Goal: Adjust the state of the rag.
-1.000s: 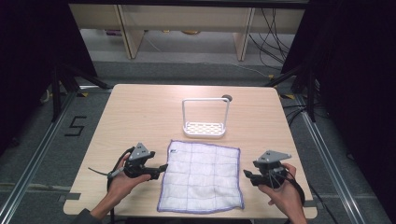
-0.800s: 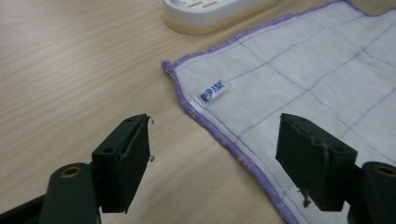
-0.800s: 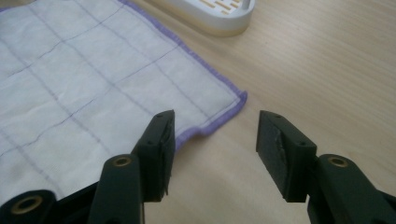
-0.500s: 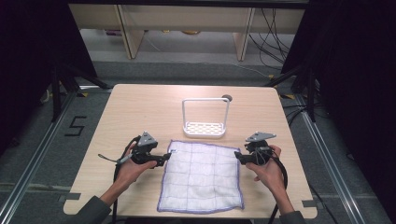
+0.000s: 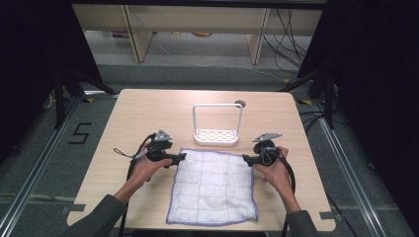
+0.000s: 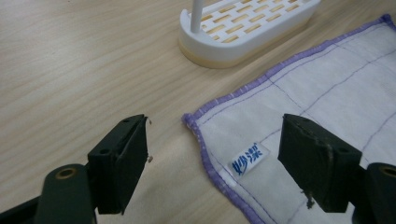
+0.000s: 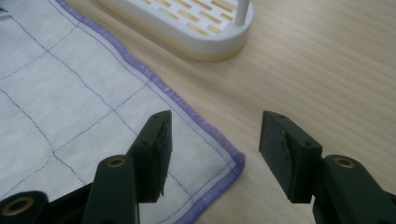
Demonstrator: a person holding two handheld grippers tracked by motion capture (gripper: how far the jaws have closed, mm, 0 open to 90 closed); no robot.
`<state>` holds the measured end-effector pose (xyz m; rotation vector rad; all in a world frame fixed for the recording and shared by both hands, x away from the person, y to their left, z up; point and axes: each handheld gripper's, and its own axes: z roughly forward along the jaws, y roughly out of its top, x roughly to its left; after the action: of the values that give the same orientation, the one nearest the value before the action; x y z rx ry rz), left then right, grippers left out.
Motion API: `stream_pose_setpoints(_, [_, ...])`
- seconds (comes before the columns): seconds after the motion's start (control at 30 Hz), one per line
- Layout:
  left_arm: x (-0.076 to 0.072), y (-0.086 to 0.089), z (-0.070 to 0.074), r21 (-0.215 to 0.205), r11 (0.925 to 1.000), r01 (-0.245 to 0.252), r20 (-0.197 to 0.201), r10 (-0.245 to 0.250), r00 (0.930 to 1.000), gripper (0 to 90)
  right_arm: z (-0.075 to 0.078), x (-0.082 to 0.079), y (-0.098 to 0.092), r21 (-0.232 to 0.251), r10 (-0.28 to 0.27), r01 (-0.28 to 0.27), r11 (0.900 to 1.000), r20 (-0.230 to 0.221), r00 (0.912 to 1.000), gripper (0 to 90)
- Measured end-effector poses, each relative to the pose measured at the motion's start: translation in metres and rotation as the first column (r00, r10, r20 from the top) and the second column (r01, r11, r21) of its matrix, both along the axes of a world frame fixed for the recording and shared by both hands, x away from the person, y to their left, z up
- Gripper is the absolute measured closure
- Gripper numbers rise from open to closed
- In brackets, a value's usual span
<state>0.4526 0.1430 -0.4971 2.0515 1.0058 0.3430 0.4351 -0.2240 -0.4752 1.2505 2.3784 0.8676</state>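
Cloth [image 5: 213,185]: white, purple-hemmed, flat at lower centre of bench [image 5: 148,113] | soft, light, likely limp; grab far corners | left tongs [image 5: 182,157], right tongs [image 5: 245,159]: both gaping, empty, each straddling a corner; right just widened.

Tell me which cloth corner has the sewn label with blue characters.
The far corner of the cloth at the left gripper; its label lies between the open jaws. The right gripper's corner is plain.
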Motion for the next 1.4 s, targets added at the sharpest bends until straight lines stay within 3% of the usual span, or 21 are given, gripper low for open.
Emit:
stream_pose_setpoints(0.03, [0.002,-0.001,-0.001,0.015,0.9998,0.01,-0.006,-0.01,0.9999,23.9,0.0,-0.001,0.001,0.012,-0.014,0.015,1.0,-0.02,0.9997,44.8])
stream_pose_setpoints(0.1, [0.006,-0.003,-0.003,0.02,0.9997,0.01,-0.012,-0.01,0.9999,24.8,-0.002,0.002,-0.003,-0.004,0.008,-0.008,1.0,0.02,0.9998,44.9])
stream_pose_setpoints(0.17, [0.01,-0.005,-0.004,0.027,0.9994,0.023,-0.019,-0.022,0.9996,25.4,-0.001,0.001,-0.003,0.004,-0.002,0.002,1.0,0.001,1.0,45.1])
stream_pose_setpoints(0.2, [0.01,-0.006,-0.004,0.029,0.9995,0.011,-0.016,-0.011,0.9998,25.7,-0.002,0.002,-0.003,-0.008,0.0,0.0,1.0,0.013,0.9999,45.0])
stream_pose_setpoints(0.23, [0.011,-0.007,-0.004,0.037,0.9992,0.013,-0.017,-0.013,0.9998,26.0,-0.001,0.0,-0.002,-0.007,-0.014,0.014,1.0,-0.014,0.9998,44.8])
stream_pose_setpoints(0.27, [0.011,-0.008,-0.005,0.041,0.9991,0.016,-0.016,-0.015,0.9998,26.8,-0.003,0.002,-0.002,-0.013,-0.013,0.013,1.0,0.01,0.9999,44.7])
stream_pose_setpoints(0.3, [0.012,-0.008,-0.005,0.053,0.9984,0.02,-0.009,-0.019,0.9998,27.6,-0.004,0.003,-0.003,-0.015,-0.01,0.01,1.0,0.006,0.9999,44.9])
stream_pose_setpoints(0.37, [0.013,-0.007,-0.004,0.055,0.9984,0.013,-0.012,-0.012,0.9999,29.4,-0.006,0.003,-0.001,-0.017,-0.037,0.037,0.999,-0.03,0.9988,45.0])
stream_pose_setpoints(0.53, [0.017,0.0,-0.005,0.05,0.9987,-0.008,-0.006,0.009,0.9999,34.5,-0.011,0.006,0.0,-0.042,-0.026,0.025,0.999,-0.027,0.9993,45.5])
stream_pose_setpoints(0.57, [0.018,0.001,-0.005,0.049,0.9988,-0.009,-0.01,0.01,0.9999,35.7,-0.014,0.006,0.001,-0.027,-0.042,0.041,0.999,-0.029,0.9987,45.7])
stream_pose_setpoints(0.6, [0.018,0.002,-0.005,0.052,0.9986,-0.007,-0.011,0.008,0.9999,36.4,-0.013,0.006,0.001,-0.047,-0.04,0.038,0.998,-0.049,0.998,45.8])
stream_pose_setpoints(0.7, [0.02,0.0,-0.008,0.06,0.9982,0.003,-0.017,-0.002,0.9999,39.9,-0.016,0.008,0.002,-0.053,-0.03,0.028,0.998,-0.047,0.9984,46.5])
stream_pose_setpoints(0.9, [0.021,-0.004,-0.014,0.047,0.9979,0.045,-0.024,-0.044,0.9988,55.5,-0.019,0.009,0.003,-0.053,-0.033,0.03,0.998,-0.053,0.998,47.4])
stream_pose_setpoints(0.93, [0.02,-0.006,-0.016,0.068,0.9965,0.05,0.0,-0.05,0.9988,57.9,-0.019,0.008,0.003,-0.052,-0.038,0.035,0.998,-0.057,0.9977,48.0])
stream_pose_setpoints(1.0, [0.019,-0.007,-0.018,0.073,0.9944,0.076,0.002,-0.076,0.9971,66.6,-0.02,0.008,0.002,-0.038,-0.045,0.042,0.998,-0.077,0.996,49.4])
stream_pose_setpoints(1.17, [0.016,-0.009,-0.018,0.074,0.9912,0.11,0.022,-0.112,0.9935,82.8,-0.02,0.006,0.0,-0.013,-0.034,0.033,0.999,-0.088,0.9956,60.2])
stream_pose_setpoints(1.2, [0.016,-0.008,-0.019,0.08,0.99,0.116,0.032,-0.119,0.9924,84.1,-0.022,0.005,0.0,-0.007,-0.039,0.039,0.999,-0.068,0.9969,61.6])
stream_pose_setpoints(1.33, [0.016,-0.007,-0.019,0.084,0.9885,0.126,0.045,-0.13,0.9905,87.0,-0.024,0.002,0.001,0.041,-0.01,0.012,0.999,-0.07,0.9975,82.5])
stream_pose_setpoints(1.37, [0.016,-0.007,-0.019,0.086,0.9882,0.127,0.048,-0.131,0.9902,87.3,-0.022,0.001,0.002,0.026,0.004,-0.002,1.0,-0.086,0.9963,83.8])
stream_pose_setpoints(1.4, [0.016,-0.006,-0.018,0.076,0.9887,0.129,0.05,-0.133,0.9898,87.6,-0.023,0.001,0.003,0.025,0.018,-0.016,1.0,-0.062,0.9979,84.7])
